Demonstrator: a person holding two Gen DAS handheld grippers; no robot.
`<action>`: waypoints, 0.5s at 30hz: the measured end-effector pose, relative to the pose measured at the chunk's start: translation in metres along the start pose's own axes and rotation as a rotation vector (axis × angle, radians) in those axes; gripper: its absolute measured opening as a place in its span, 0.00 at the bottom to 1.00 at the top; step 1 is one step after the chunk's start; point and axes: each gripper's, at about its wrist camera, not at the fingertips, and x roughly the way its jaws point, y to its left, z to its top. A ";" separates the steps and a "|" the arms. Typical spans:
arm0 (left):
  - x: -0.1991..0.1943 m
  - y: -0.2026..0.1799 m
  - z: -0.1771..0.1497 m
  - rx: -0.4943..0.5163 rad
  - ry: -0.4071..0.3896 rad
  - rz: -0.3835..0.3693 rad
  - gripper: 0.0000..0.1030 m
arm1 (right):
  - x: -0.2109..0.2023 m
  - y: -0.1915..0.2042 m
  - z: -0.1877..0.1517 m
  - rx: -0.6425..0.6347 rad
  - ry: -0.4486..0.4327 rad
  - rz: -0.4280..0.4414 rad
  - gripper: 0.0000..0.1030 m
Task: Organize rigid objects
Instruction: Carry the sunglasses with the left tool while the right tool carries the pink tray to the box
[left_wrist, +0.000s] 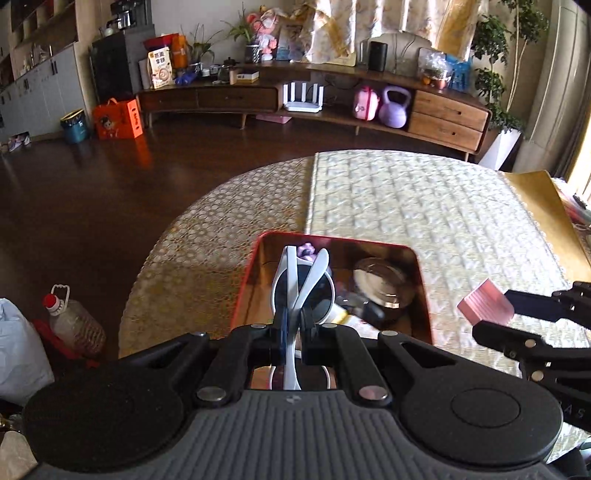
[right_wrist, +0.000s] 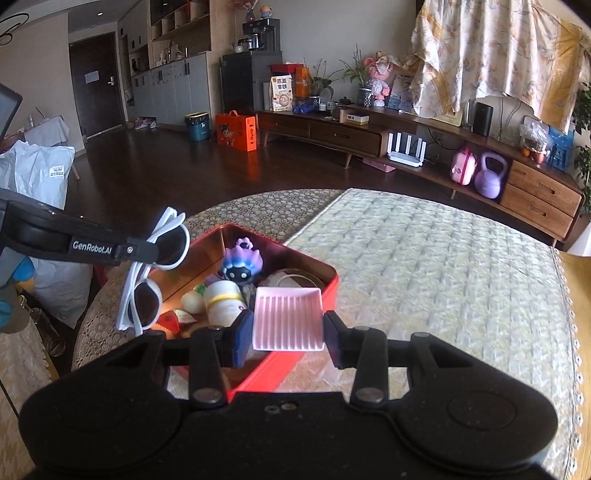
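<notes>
**Sunglasses and pink dish held over the red tin**

Nearest the left wrist camera, the left gripper (left_wrist: 293, 325) is seen clenched on white-framed sunglasses (left_wrist: 301, 280), the frame pinched edge-on between the two fingers and the folded arms pointing away from the lens. Beyond and below the glasses a red tin box (left_wrist: 424, 295) is seen on the round table (left_wrist: 406, 199), which is covered with a pale quilted cloth. A shiny metal lid or bowl (left_wrist: 382, 282) is visible inside the box at its right. At the right edge the right gripper (left_wrist: 498, 314) is seen with a pink ribbed dish (left_wrist: 484, 304) between its fingers, beside the box's right rim.

Closest to the right wrist camera, the right gripper (right_wrist: 288, 328) is shown grasping the pink ribbed dish (right_wrist: 288, 317) by its two sides, over the near corner of the red tin box (right_wrist: 328, 295). Inside the box a purple figurine (right_wrist: 242, 262), a white jar with a yellow band (right_wrist: 223, 301) and a small pale round item (right_wrist: 192, 301) are seen. At the left, the left gripper (right_wrist: 155, 251) is shown gripping the sunglasses (right_wrist: 147, 295), which hang above the box's left rim.
</notes>
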 end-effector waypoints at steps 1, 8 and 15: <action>0.003 0.002 0.001 0.003 0.005 0.009 0.06 | 0.005 0.001 0.002 -0.004 0.003 0.001 0.39; 0.026 0.011 0.002 0.018 0.040 0.032 0.06 | 0.038 0.008 0.010 -0.027 0.023 -0.007 0.39; 0.052 0.011 0.006 0.018 0.053 0.022 0.06 | 0.065 0.010 0.016 -0.046 0.041 -0.007 0.39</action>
